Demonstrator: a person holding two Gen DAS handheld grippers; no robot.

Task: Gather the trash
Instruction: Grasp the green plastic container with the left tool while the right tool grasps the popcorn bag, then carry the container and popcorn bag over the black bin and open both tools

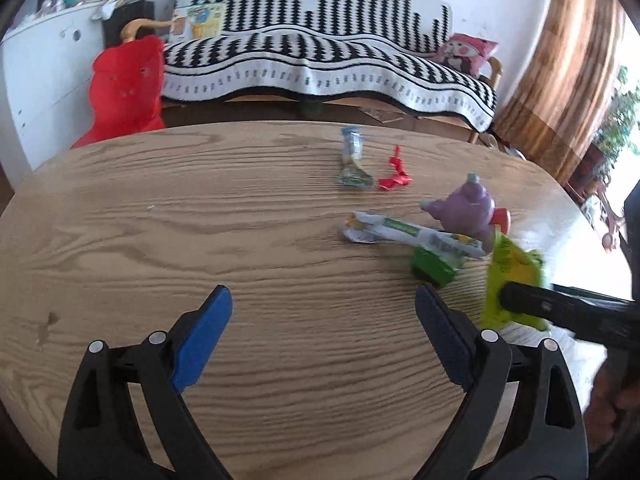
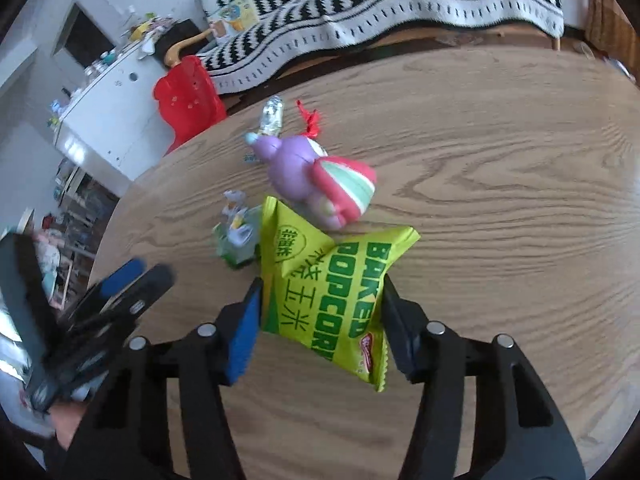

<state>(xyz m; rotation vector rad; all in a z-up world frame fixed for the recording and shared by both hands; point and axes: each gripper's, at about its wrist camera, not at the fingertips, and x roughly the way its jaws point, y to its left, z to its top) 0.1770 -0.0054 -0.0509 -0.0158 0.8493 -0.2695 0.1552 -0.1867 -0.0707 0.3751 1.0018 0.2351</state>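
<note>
Between right tool (image 2: 322, 294) pads: popcorn bag (image 2: 328, 288), gripped.

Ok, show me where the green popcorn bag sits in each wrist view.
Left wrist view: popcorn bag at the right edge, behind a black fingertip.
Right wrist view: popcorn bag centre, between the right gripper fingers.
Shared landmark: purple toy, just beyond the bag.

Left tongs (image 2: 132, 284) blurred at lower left of the right wrist view. Green box (image 2: 236, 250) partly hidden behind popcorn bag (image 2: 324, 296). Right tongs' tip covers the bag's lower part in the left wrist view.
</note>
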